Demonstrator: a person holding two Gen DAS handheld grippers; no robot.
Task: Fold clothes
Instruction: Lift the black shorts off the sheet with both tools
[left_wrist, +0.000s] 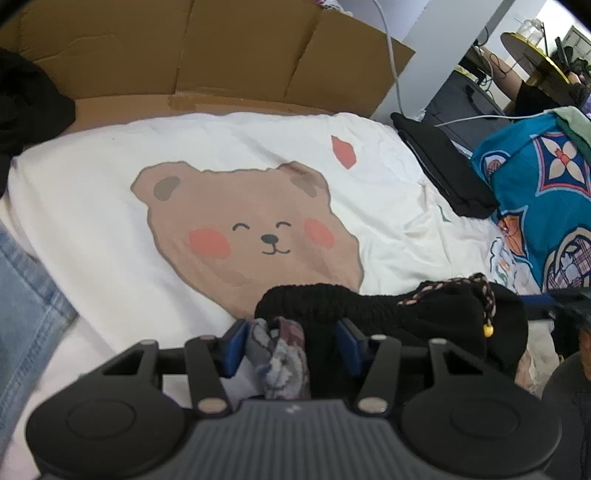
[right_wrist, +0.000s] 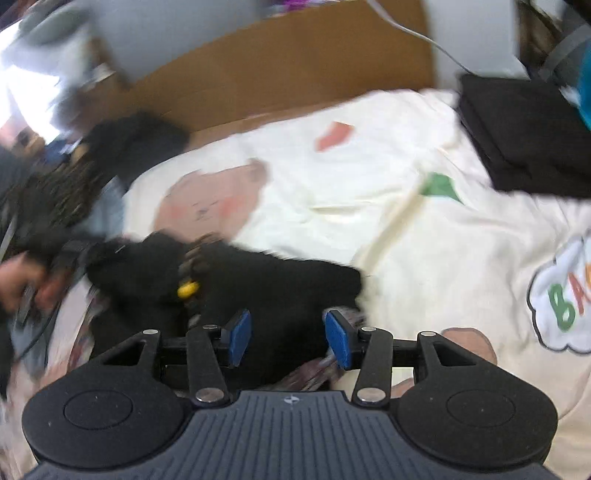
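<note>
Cardboard walled the far edge of a bed whose white bear-print cover (left_wrist: 110, 206) carried a black knitted garment (left_wrist: 369, 306) bunched at its near edge, with a braided cord and yellow bead (right_wrist: 187, 289) lying across it. Soft, light and floppy, it would likely sag and stretch, so a hem or corner looked the better hold than the bulky middle. The left gripper (left_wrist: 291, 345) stood half apart around patterned cloth (left_wrist: 280, 362) and black knit, grip uncertain; the right gripper (right_wrist: 288, 338) stood apart over the knit, pressing nothing.
</note>
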